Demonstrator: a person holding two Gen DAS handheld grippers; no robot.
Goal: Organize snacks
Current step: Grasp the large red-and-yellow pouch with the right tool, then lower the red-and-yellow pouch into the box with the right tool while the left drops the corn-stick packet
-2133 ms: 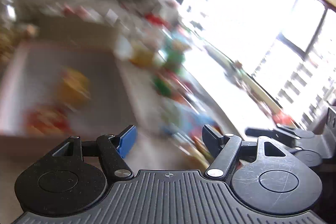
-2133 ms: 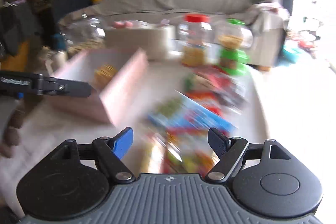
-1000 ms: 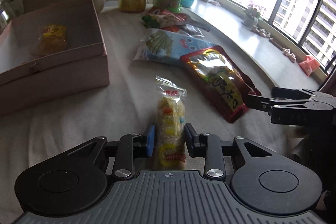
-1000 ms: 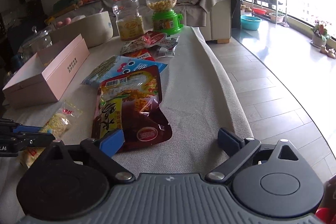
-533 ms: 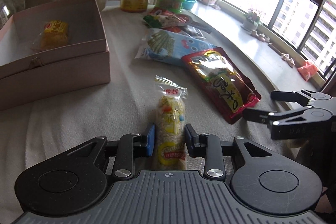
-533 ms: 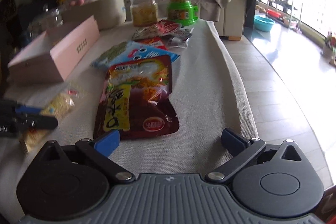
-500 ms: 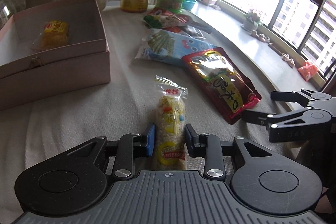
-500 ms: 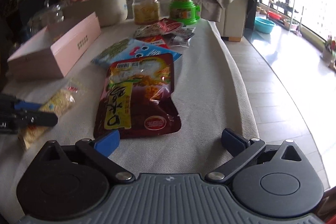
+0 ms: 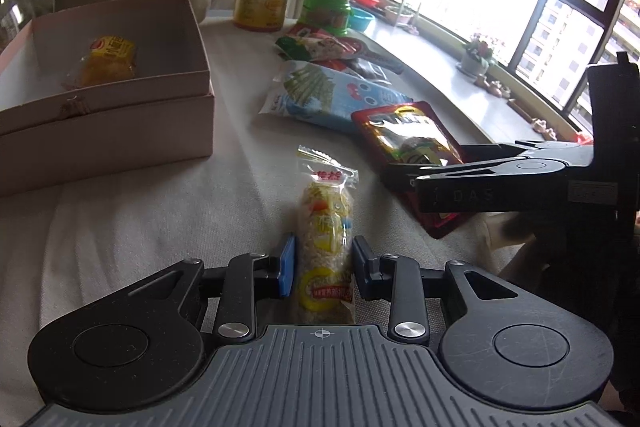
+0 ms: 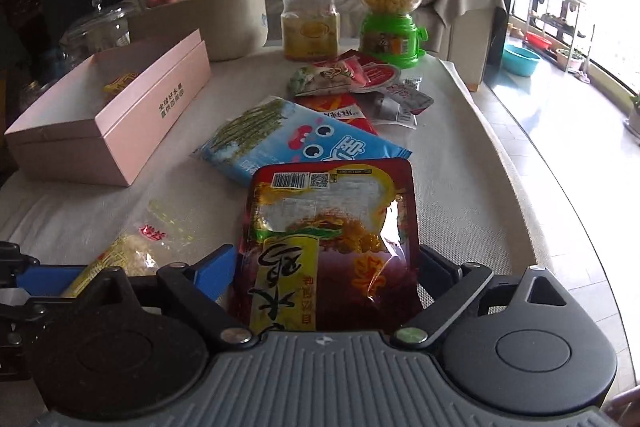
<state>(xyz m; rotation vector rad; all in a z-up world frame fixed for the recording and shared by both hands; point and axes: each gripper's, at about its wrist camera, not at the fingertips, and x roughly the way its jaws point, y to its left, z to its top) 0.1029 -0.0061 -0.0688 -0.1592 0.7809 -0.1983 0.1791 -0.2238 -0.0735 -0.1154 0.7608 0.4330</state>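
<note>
Right gripper (image 10: 326, 267) has slid in since half a sec ago, its jaws now flanking the near end of the glossy red-and-yellow pouch (image 10: 332, 239) and just been closing, pads close beside it, grip not certain. Left gripper (image 9: 323, 265) is clamped on a slim clear crinkly pack (image 9: 326, 227) of pale puffed grains. Pink cardboard box (image 9: 120, 123), matte, rectangular, sits at 10 o'clock w/ one yellow wrapped snack (image 9: 108, 61) inside. Likely both packs go there next.

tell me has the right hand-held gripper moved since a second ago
Yes. The right hand-held gripper came forward over the red pouch, which now lies between its just-narrowing jaws.
</note>
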